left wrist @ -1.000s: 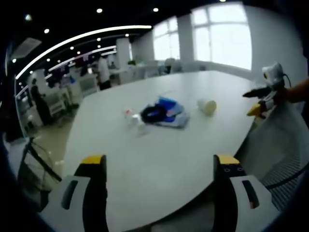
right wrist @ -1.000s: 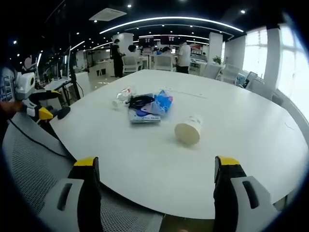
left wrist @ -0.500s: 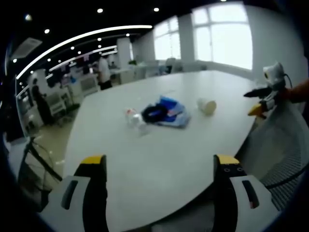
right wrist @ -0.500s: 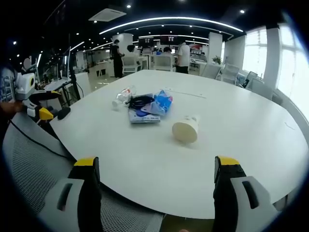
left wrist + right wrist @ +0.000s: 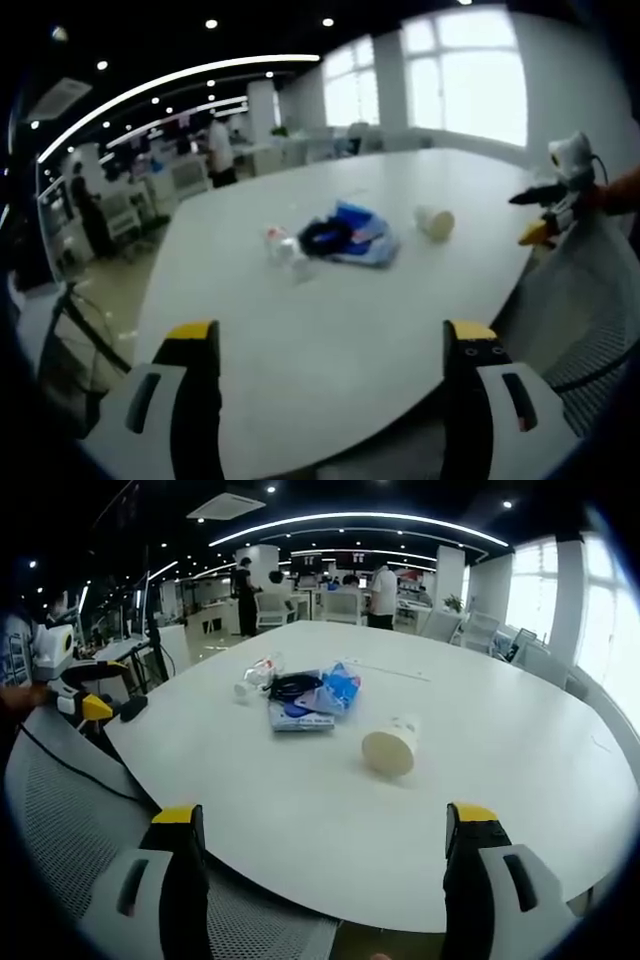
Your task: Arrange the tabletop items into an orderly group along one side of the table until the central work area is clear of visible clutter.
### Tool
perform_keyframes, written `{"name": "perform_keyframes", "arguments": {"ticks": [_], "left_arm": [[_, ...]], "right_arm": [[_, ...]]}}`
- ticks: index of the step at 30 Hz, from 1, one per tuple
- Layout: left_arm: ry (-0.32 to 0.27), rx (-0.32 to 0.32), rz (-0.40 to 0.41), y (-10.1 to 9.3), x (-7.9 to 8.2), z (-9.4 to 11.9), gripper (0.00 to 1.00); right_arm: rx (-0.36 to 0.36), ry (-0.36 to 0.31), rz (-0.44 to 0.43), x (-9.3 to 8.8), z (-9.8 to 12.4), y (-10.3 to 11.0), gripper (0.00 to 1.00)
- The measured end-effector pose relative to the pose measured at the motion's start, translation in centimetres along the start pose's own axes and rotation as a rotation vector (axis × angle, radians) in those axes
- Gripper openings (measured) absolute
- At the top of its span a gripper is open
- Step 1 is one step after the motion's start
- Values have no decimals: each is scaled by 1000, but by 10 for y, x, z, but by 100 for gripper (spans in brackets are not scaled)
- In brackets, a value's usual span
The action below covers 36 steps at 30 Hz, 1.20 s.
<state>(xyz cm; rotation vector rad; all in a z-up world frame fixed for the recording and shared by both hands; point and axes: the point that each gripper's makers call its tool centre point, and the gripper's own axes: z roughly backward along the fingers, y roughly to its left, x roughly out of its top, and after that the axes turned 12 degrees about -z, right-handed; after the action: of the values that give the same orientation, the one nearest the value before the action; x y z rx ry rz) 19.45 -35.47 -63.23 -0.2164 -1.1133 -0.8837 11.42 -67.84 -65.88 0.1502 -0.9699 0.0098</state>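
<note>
I see both my left gripper (image 5: 332,350) and right gripper (image 5: 330,835) spread wide, holding nothing, at the table's (image 5: 520,770) near edge. Mid-table: a tipped paper cup (image 5: 390,748), blue packets (image 5: 315,695) (black cord on top), a crumpled bottle (image 5: 255,675); nothing stands between.

The table (image 5: 500,750) under my jaws is smooth and white, with a soft satin sheen. The cup (image 5: 391,748) lying on it looks like matt cream paper. The blue packet (image 5: 338,688) is glossy, crinkled plastic film; the small bottle (image 5: 252,680) is clear plastic. My jaws are matt grey plastic with yellow tips. The chair back (image 5: 70,810) is grey woven mesh.
</note>
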Motion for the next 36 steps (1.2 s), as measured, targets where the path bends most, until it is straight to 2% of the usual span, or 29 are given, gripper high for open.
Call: {"name": "perform_keyframes", "arguments": {"ticks": [11,21,36], "left_arm": [[-8,16,3,3,1,1,91],[-18,30,6,6,2,2,100],[-14,32,11,6,1,2,100]], "right_arm": [[1,4,0,-1,0,0,100],[3,4,2,-1,0,1,100],[-3,7,3,-1,0,0,100]]}}
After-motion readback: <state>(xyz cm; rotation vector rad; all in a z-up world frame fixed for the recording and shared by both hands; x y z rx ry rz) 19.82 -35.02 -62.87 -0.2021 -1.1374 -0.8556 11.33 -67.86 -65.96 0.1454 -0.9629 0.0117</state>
